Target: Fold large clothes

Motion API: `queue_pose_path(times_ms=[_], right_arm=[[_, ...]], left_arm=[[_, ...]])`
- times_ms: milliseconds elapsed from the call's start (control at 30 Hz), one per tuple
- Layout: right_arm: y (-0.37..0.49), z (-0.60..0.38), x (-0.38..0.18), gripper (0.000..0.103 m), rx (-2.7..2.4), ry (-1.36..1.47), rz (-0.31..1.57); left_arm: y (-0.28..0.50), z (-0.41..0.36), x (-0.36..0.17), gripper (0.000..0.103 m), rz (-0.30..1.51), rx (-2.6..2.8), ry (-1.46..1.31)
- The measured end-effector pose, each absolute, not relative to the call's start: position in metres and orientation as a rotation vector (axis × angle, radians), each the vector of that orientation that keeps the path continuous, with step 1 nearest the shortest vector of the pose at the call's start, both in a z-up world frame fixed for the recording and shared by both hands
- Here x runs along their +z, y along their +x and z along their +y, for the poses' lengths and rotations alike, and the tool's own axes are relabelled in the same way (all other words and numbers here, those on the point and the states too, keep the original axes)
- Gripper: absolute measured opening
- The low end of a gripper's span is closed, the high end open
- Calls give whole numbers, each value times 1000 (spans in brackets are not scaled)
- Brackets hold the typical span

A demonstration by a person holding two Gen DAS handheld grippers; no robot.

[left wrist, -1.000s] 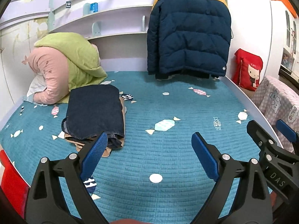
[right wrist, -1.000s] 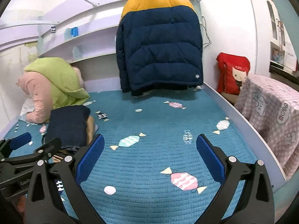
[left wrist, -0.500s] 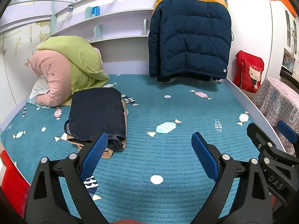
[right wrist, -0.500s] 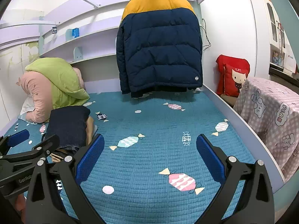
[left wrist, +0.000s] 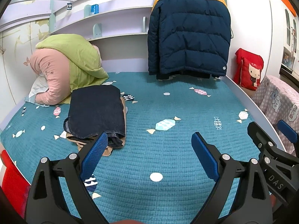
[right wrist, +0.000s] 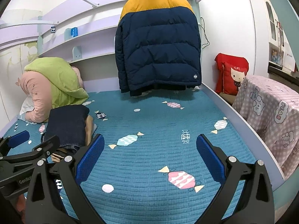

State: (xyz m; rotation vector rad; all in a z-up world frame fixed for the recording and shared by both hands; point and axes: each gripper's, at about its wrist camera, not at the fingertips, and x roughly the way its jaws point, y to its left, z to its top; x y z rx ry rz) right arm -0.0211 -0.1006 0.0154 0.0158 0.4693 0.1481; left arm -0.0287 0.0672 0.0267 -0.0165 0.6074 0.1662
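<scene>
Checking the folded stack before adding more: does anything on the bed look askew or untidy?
The folded pile is slightly untidy: a tan layer pokes out beneath the dark jeans at its near edge. The hanging puffer jacket looks fine.

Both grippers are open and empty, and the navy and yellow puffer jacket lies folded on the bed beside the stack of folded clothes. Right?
Not quite. The puffer jacket is not folded on the bed; it hangs at the far end, as the right wrist view shows. Left gripper and right gripper are indeed open and empty, stack of folded clothes nearby.

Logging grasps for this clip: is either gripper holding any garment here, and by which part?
Nothing is held. The left gripper and right gripper are both open above the bedspread; the puffer jacket hangs untouched.
</scene>
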Motion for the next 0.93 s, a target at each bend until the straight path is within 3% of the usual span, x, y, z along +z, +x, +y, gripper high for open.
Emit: queue_pose_path(times_ms=[933], right_arm=[[-27, -99, 14, 95, 144, 14, 473]], left_arm=[[-32, 67, 27, 92, 609, 179, -9]])
